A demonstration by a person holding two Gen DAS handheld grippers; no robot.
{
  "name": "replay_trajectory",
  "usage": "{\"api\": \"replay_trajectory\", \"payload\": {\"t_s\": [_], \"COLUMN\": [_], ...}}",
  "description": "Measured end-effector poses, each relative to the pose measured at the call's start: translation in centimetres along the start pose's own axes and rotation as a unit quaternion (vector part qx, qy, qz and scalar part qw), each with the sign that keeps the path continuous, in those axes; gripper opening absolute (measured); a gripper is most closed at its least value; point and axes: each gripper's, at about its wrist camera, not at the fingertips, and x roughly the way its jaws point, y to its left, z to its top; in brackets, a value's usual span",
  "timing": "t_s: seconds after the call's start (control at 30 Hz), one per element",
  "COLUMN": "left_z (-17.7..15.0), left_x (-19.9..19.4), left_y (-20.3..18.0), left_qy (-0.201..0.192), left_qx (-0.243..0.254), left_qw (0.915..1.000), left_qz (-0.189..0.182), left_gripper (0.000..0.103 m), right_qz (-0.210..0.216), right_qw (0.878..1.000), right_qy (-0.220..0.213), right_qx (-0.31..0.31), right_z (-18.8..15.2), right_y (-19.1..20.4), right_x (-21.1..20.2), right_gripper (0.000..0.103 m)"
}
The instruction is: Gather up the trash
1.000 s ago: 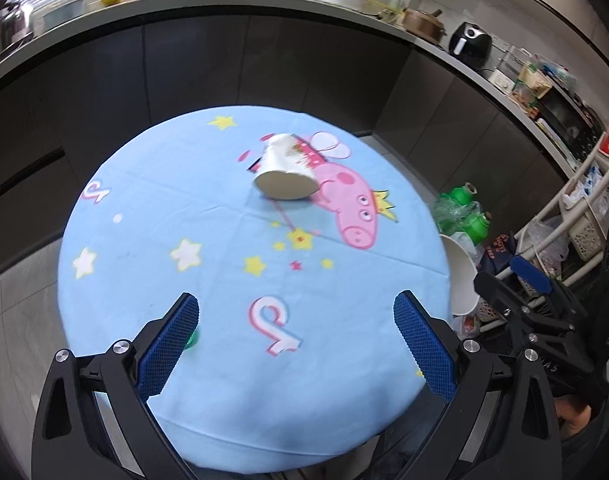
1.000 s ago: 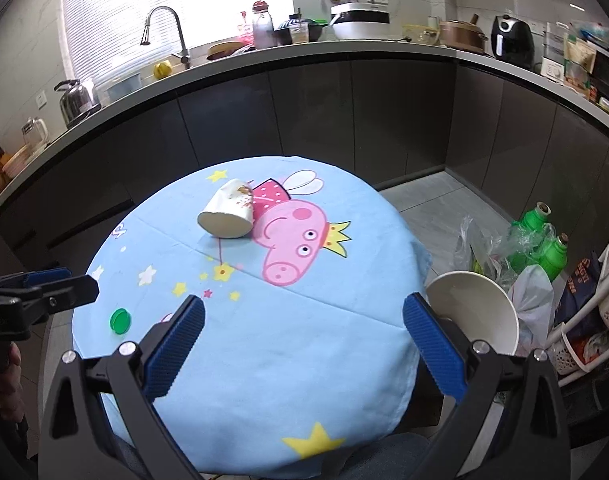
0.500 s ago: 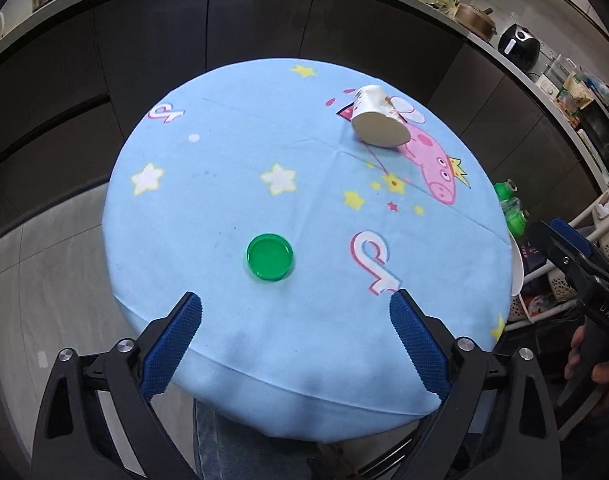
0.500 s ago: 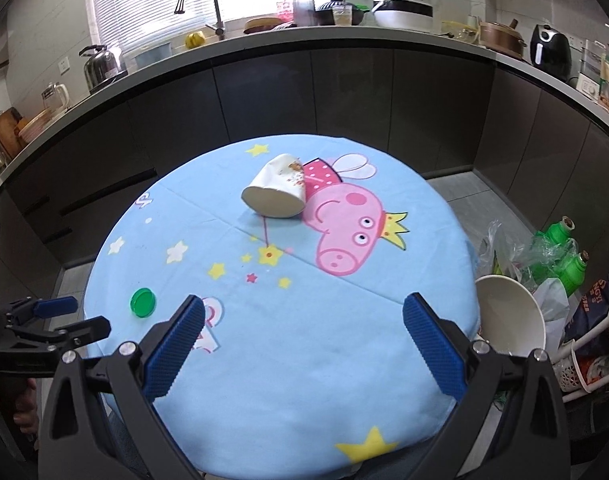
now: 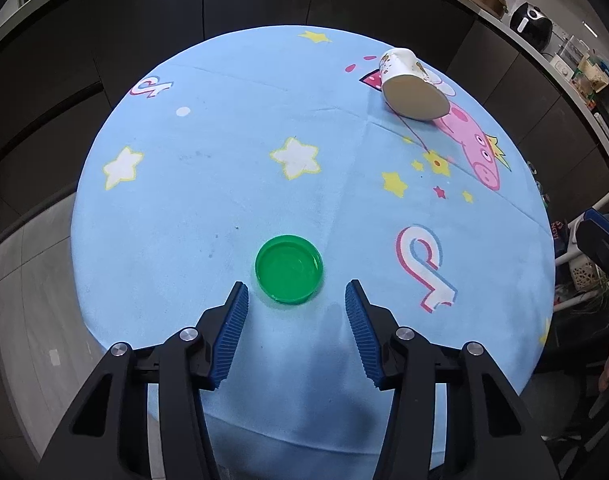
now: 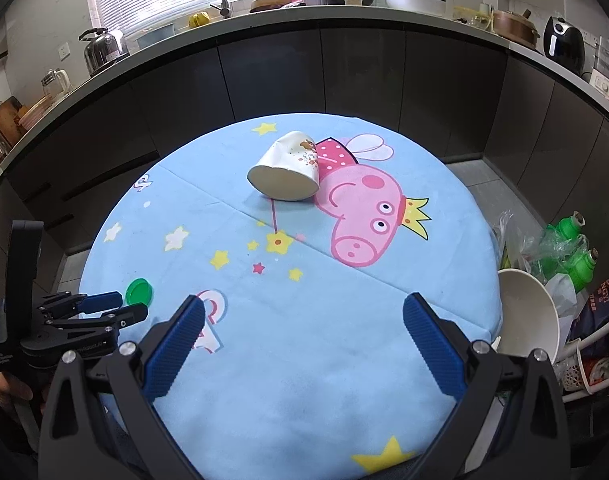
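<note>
A green plastic lid (image 5: 289,269) lies rim-up on the round table's blue cartoon cloth (image 5: 232,184), near its front edge. My left gripper (image 5: 295,294) hovers just short of the lid; its jaws are closing and stand a little wider than the lid, with nothing between the pads. In the right wrist view the same lid (image 6: 139,291) lies just beyond the left gripper (image 6: 118,306). A stained white paper cup (image 6: 286,172) lies on its side at the far part of the cloth. My right gripper (image 6: 304,312) stands wide open above the cloth's near half, holding nothing.
A white bin (image 6: 526,316) stands beside the table at the right, with green bottles in a plastic bag (image 6: 564,248) behind it. Dark cabinets and a cluttered counter (image 6: 344,16) curve around the back. A white wire rack (image 6: 592,352) is at far right.
My left gripper swung left and sank toward the green lid, and its jaws narrowed from wide to about the lid's width. The right gripper drifted slightly; cup and lid stayed put.
</note>
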Motion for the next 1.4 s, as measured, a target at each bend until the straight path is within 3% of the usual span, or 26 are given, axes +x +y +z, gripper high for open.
{"api": "replay_trajectory", "payload": {"t_s": [0.23, 0.4, 0.87, 1.1, 1.17, 1.2, 1.27, 1.4], "left_z": [0.7, 0.7, 2.6, 2.7, 2.7, 2.7, 2.7, 2.7], "left_x": [0.3, 0.2, 0.8, 1.1, 1.1, 1.2, 1.2, 1.2], "left_y": [-0.3, 0.2, 2.6, 2.9, 3.0, 3.1, 3.1, 3.2], "left_qy": [-0.012, -0.014, -0.02, -0.017, -0.018, -0.018, -0.017, -0.015], "left_qx": [0.02, 0.026, -0.026, -0.029, -0.03, -0.031, -0.031, -0.033], "left_qw": [0.9996, 0.9996, 0.9994, 0.9994, 0.9993, 0.9993, 0.9993, 0.9992], "left_qz": [0.016, 0.0, -0.002, -0.009, -0.011, -0.012, -0.011, -0.013], "left_gripper": [0.034, 0.033, 0.033, 0.033, 0.033, 0.033, 0.033, 0.033], "right_qz": [0.009, 0.014, 0.059, 0.025, 0.022, 0.021, 0.025, 0.027], "right_qw": [1.0, 1.0, 0.996, 0.995, 0.994, 0.993, 0.994, 0.995], "right_qy": [0.012, 0.018, 0.02, 0.04, 0.048, 0.052, 0.047, 0.034], "right_qx": [0.005, 0.007, 0.059, 0.092, 0.099, 0.101, 0.1, 0.086], "right_z": [0.4, 1.4, 10.1, 11.8, 11.8, 11.7, 11.6, 11.3], "right_y": [-0.2, -0.4, 1.2, 1.5, 1.1, 1.0, 0.8, 0.6], "right_x": [1.8, 3.5, 12.4, 16.9, 17.6, 17.7, 17.4, 15.7], "right_gripper": [0.1, 0.1, 0.099, 0.099, 0.096, 0.084, 0.078, 0.057]}}
